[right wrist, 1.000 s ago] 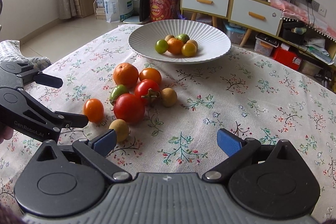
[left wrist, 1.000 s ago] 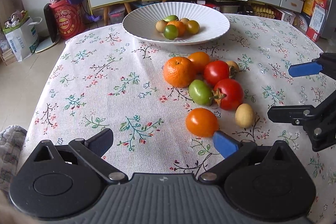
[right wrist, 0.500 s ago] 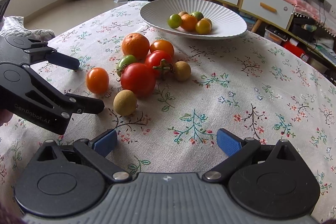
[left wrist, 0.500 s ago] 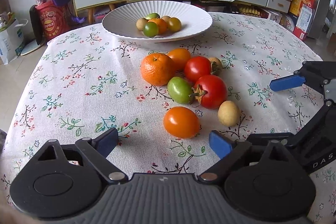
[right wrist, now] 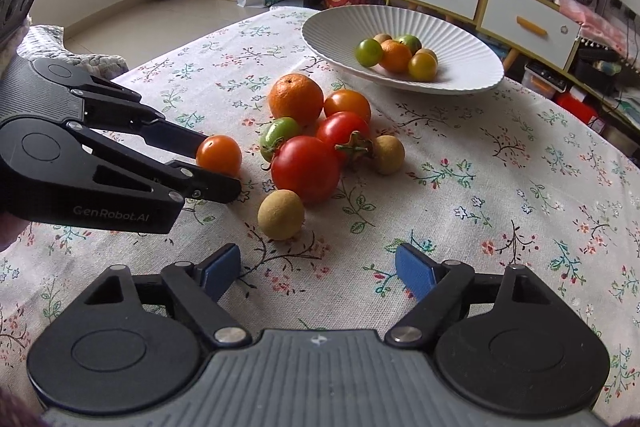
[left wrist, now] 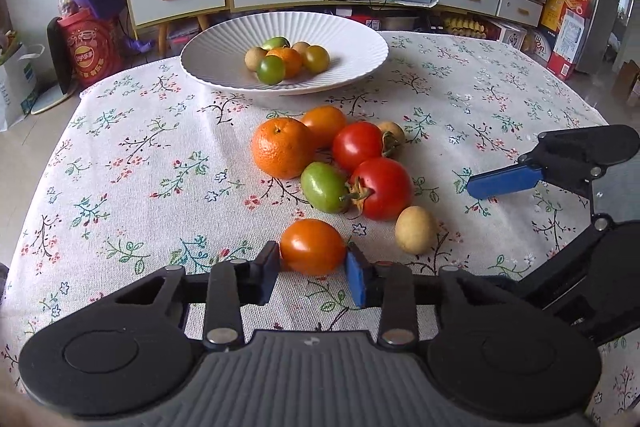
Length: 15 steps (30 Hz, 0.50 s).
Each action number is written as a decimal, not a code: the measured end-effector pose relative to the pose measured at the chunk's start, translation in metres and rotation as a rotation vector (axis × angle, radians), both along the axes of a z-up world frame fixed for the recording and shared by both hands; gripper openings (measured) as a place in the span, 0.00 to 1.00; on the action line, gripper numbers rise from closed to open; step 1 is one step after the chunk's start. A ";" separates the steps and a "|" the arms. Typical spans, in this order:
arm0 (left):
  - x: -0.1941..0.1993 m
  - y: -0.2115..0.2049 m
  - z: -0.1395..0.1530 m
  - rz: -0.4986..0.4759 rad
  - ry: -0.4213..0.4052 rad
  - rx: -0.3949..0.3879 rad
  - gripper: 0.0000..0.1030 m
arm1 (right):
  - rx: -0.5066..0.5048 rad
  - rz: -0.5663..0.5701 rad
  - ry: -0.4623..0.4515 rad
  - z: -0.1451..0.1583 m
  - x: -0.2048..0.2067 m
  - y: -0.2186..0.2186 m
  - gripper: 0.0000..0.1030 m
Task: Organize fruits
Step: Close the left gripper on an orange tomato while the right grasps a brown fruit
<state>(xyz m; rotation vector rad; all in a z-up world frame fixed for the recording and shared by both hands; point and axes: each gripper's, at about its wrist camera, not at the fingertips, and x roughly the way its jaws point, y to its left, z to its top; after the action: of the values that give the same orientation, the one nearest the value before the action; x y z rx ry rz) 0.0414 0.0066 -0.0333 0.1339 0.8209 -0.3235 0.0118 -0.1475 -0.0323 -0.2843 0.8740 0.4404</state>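
Floral tablecloth (left wrist: 120,163) under scattered fruit; my left gripper (left wrist: 313,269) is closing onto the orange tomato (left wrist: 312,246), my empty right gripper (right wrist: 318,273) closing too; white bowl (left wrist: 352,39) far.

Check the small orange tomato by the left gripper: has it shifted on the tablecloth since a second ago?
No. The small orange tomato still lies just left of the green tomato; the left gripper is closing around it.

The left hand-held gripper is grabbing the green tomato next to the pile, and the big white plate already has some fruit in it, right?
Not quite. The left hand-held gripper is closing on the orange tomato, not the green tomato, which sits untouched in the pile. The left wrist view shows it. The plate does already hold some fruit.
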 end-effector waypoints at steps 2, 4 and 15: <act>0.000 0.000 0.000 -0.001 0.001 0.002 0.22 | 0.003 0.006 0.003 0.000 0.001 0.003 0.70; 0.001 0.002 0.000 0.006 0.001 0.005 0.22 | 0.006 0.009 0.004 0.001 0.002 0.006 0.63; 0.001 0.009 0.001 0.026 0.009 0.005 0.22 | 0.014 0.027 0.007 0.003 0.004 0.016 0.36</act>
<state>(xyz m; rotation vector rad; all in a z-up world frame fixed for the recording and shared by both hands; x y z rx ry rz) 0.0422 0.0154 -0.0322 0.1268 0.8320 -0.2976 0.0153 -0.1318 -0.0289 -0.2824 0.8750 0.4726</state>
